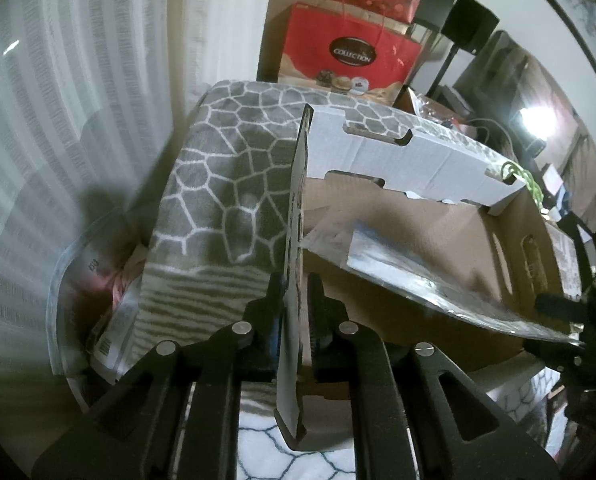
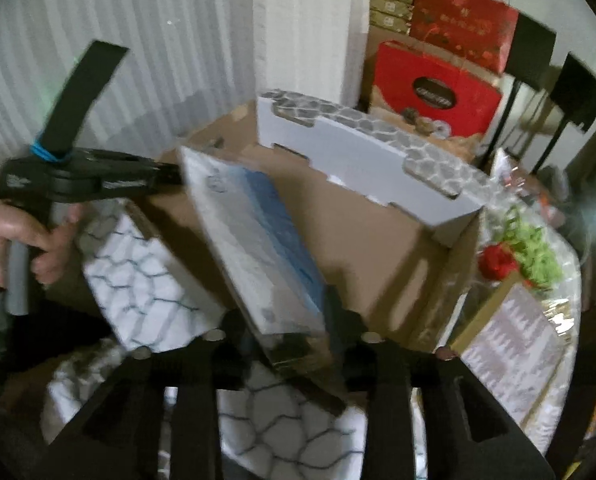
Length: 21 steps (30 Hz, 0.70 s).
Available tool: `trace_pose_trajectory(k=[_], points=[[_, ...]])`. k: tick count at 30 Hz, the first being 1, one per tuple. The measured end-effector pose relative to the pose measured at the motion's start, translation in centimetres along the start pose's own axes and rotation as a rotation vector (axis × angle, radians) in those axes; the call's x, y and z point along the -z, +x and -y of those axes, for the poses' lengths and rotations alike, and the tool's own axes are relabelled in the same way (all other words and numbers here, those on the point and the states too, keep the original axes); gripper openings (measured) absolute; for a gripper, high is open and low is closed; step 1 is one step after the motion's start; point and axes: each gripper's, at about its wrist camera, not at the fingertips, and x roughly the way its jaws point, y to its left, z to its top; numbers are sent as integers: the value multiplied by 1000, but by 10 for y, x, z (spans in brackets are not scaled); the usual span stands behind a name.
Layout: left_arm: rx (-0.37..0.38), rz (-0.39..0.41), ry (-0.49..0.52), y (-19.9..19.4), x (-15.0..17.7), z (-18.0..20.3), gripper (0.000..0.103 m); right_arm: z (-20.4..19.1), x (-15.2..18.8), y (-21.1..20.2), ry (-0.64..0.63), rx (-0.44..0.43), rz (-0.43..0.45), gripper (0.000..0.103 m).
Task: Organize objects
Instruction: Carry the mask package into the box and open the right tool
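Observation:
An open cardboard box (image 1: 398, 160) (image 2: 358, 156) with white flaps and a brown inside rests on a patterned blanket. My left gripper (image 1: 296, 280) (image 2: 170, 172) is shut on the box's thin near wall, seen edge-on in the left wrist view. A hand (image 2: 14, 240) holds that gripper. A flat silvery-white packet with a blue panel (image 1: 418, 276) (image 2: 254, 232) slants across the box opening. Its near end lies between the fingers of my right gripper (image 2: 286, 320) (image 1: 554, 326). A gap shows beside the packet, so this gripper is open.
A grey honeycomb-patterned blanket (image 1: 226, 184) lies under and left of the box, and a white honeycomb cloth (image 2: 138, 272) lies near me. Red gift bags (image 1: 350, 52) (image 2: 438, 92) stand behind. A plastic-wrapped bundle with a red flower (image 2: 498, 260) sits to the right. Curtains hang on the left.

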Motion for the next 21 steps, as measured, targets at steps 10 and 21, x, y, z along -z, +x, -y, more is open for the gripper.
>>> trace_pose_trajectory(k=[10, 21], points=[[-5, -2, -1, 1, 3, 4, 11, 37, -15, 12, 31, 286, -13, 70], [-7, -2, -3, 0, 3, 6, 11, 76, 7, 0, 136, 288, -66, 77]])
